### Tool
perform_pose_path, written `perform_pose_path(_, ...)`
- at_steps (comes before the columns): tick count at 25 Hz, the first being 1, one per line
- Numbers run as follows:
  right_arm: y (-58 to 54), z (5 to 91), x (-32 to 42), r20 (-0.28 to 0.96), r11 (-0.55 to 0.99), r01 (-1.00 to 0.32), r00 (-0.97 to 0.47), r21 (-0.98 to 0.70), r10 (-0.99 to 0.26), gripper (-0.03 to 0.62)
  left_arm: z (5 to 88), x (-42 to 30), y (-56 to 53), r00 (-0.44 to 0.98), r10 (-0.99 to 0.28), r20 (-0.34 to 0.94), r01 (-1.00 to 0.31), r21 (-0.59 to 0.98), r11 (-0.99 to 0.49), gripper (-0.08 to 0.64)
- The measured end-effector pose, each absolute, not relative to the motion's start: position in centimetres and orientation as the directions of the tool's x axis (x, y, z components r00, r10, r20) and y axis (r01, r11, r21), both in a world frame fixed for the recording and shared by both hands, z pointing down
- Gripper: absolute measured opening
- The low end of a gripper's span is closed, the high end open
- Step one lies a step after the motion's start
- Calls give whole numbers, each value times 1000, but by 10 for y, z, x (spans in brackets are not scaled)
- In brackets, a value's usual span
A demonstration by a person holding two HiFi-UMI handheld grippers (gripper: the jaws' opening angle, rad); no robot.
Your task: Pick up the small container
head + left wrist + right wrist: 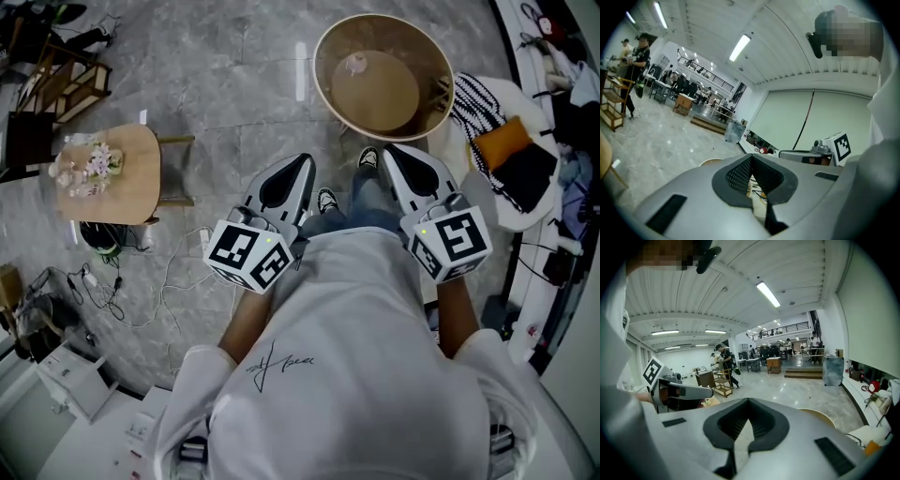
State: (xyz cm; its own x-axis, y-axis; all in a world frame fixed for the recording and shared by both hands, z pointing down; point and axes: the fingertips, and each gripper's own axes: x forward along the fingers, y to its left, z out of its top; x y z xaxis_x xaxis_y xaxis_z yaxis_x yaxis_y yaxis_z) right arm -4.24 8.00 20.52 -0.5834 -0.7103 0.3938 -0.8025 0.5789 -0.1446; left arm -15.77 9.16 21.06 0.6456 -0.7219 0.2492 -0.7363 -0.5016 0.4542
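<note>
The small container (354, 64) sits on the round table (330, 101), towards the far left of its top. It lies ahead of both grippers and well apart from them, and it is too small here to show any long axis. The left gripper (302, 164) and the right gripper (392, 155) are held close to the person's chest, side by side over the floor at the near side of the table, both pointing away towards it. Each has its jaws closed tip to tip with nothing between them. The container lies between the lines of the two grippers, slightly closer to the right one, so the right looks better placed to reach forward, and its jaws must open first.
</note>
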Motion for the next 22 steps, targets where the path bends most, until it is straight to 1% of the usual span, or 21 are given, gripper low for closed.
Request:
perform_pose_path(5,69,203,-40,395,570,-815,-561,-105,-728,12,211,-160,89,637,-727,257,-747,439,-499,15)
perform_pose_path(11,58,206,-35,406,578,-811,-561,-92,-721,12,207,-155,80,623,-743,246,-762,407,-504,15)
perform_pose_path(19,46,217,-26,409,583,-803,-578,-128,-706,12,217,-141,65,600,-744,294,-789,374,-488,15)
perform_pose_path(22,37,220,-19,402,585,-802,-577,-116,-711,12,222,-132,58,593,-739,321,-798,358,-485,15)
